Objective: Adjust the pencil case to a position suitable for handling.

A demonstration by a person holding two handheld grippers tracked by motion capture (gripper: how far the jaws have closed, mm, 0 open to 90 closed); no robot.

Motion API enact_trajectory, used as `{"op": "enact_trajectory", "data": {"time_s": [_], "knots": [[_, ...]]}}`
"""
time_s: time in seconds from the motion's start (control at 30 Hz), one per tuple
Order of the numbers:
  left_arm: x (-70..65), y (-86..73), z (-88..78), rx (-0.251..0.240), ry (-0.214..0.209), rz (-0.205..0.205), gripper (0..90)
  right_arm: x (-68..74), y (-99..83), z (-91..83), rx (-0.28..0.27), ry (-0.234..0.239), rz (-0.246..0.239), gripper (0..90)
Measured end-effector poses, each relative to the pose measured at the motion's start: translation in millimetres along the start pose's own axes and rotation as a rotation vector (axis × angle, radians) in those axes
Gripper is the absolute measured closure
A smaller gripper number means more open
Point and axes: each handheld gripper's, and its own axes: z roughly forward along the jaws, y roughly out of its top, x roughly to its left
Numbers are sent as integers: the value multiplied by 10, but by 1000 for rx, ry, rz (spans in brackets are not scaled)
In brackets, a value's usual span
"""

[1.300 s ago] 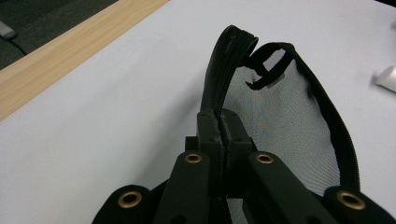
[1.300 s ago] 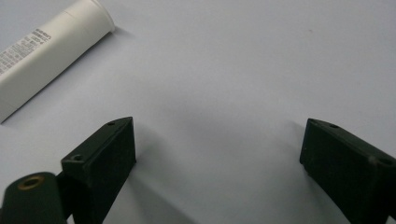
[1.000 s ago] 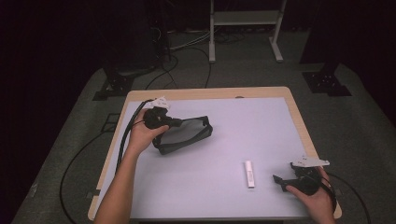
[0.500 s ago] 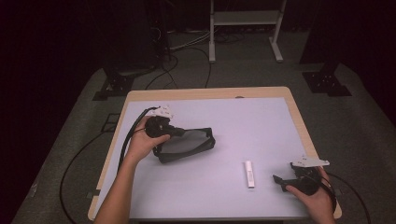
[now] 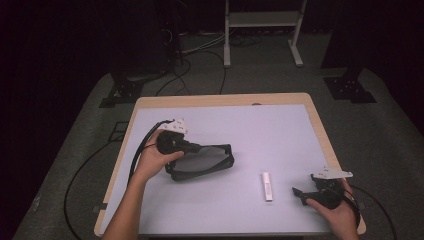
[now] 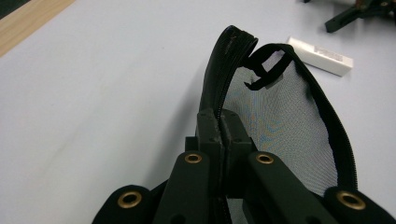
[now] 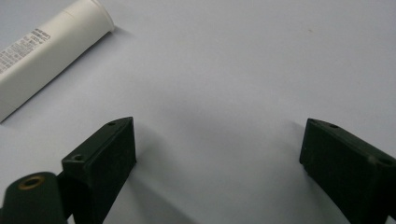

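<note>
Mesh pouch [image 5: 202, 162] lies left of centre on the table [image 5: 280, 125], its zipper edge pinched between the clenched jaws of the left gripper [image 5: 192, 148]. Near right, a white tube [image 5: 267, 186] lies flat, just left of the right gripper [image 5: 298, 194], whose jaws stand wide apart over bare table, grasping nothing.

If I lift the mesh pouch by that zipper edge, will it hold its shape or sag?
Probably sag: the mesh pouch is thin see-through netting, and its zipper rim already curves loosely away from the left claw pinching it. It looks light, with nothing visible inside. The open mouth may gape or fold, so the white tube could need guiding in.
</note>
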Motion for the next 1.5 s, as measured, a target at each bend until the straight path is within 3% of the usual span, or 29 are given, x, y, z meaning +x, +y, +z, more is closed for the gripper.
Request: {"op": "enact_trajectory", "data": {"time_s": [0.4,0.97,1.5], "knots": [[-137,41,74,13,-79,41,888,-1,0,0,0,1,0,98],[-250,-1,276,56,-192,61,888,0,0,0,0,0,-1,98],[-276,-43,428,82,-244,68,881,-3,1,-1,1,2,1,99]]}}
